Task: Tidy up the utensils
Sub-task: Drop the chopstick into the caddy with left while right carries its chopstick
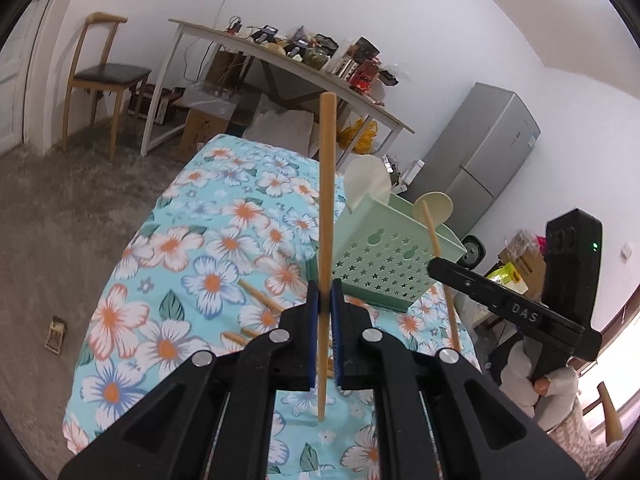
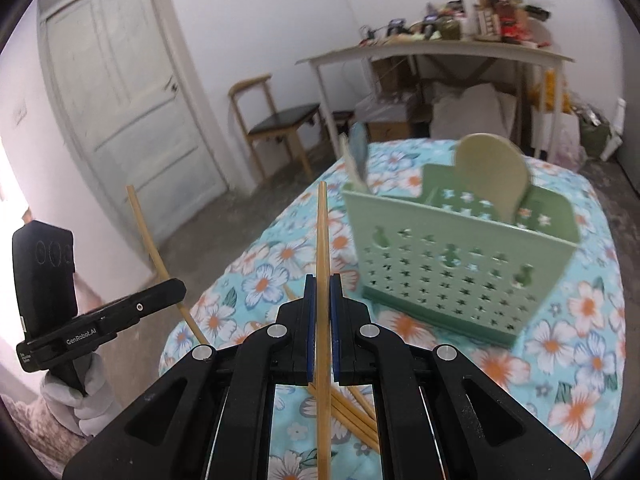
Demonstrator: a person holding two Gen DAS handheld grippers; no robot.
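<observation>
In the left wrist view my left gripper (image 1: 325, 286) is shut on a wooden chopstick (image 1: 326, 184) that stands nearly upright above the floral tablecloth (image 1: 192, 264). My right gripper (image 2: 322, 280) is shut on another chopstick (image 2: 322, 232), also upright. A pale green perforated caddy (image 2: 460, 272) stands on the table just ahead and right of it, with a cream spoon (image 2: 492, 172) inside. The caddy (image 1: 384, 260) lies right of my left gripper. Several loose chopsticks (image 2: 352, 412) lie on the cloth beneath my right gripper. Each view shows the other gripper (image 1: 436, 267) (image 2: 180, 286) at its side, holding its stick.
The table's rounded edge (image 1: 120, 264) drops to a grey floor. Beyond stand a wooden chair (image 1: 100, 76), a cluttered white desk (image 1: 280, 64), a grey fridge (image 1: 488, 152) and a white door (image 2: 120, 100). A gloved hand (image 2: 80, 392) holds the left gripper's handle.
</observation>
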